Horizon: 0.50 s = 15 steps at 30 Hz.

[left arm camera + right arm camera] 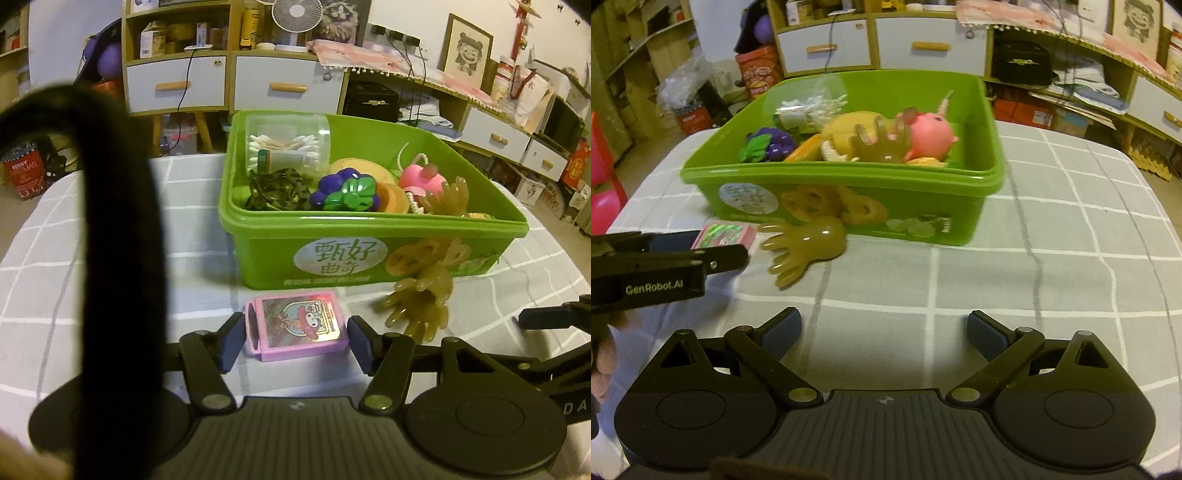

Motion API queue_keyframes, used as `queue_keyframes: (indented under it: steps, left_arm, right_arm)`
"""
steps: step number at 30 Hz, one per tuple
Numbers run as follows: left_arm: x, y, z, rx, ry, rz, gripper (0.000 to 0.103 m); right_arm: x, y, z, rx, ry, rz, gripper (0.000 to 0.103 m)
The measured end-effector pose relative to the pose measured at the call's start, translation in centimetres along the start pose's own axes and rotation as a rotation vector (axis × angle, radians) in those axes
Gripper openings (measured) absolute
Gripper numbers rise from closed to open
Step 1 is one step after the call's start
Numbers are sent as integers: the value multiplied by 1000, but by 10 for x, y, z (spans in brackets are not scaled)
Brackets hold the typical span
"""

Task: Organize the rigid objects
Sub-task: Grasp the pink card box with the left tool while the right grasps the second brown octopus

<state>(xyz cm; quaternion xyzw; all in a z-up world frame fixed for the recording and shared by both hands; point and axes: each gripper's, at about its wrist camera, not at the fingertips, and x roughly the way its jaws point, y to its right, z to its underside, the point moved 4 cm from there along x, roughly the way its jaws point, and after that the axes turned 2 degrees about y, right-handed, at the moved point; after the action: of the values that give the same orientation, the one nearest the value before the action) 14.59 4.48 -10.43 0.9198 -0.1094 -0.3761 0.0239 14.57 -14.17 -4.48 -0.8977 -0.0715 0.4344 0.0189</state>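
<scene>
A pink card box (297, 324) with a cartoon picture lies on the checked tablecloth in front of the green bin (258, 258). My left gripper (295, 341) is open with its pads on either side of the box, small gaps showing. A brownish rubber hand toy (417, 306) lies right of the box. The bin holds a cotton swab jar (286, 146), toy grapes (345, 190), a pink toy (421, 179) and another rubber hand. My right gripper (884, 334) is open and empty over the cloth, short of the bin (982, 110). The pink box (724, 236) and hand toy (805, 247) show at its left.
A black strap (110, 221) blocks the left of the left wrist view. The left gripper's body (665, 266) reaches in from the left in the right wrist view. Cabinets with drawers (288, 85) and floor clutter lie beyond the table.
</scene>
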Motion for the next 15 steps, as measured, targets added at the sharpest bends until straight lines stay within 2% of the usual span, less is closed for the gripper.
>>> queue_keyframes:
  steps: [15]
  left_arm:
    - [-12, -23, 5, -23, -11, -52, 31]
  right_arm:
    - [14, -28, -10, -36, 20, -20, 98]
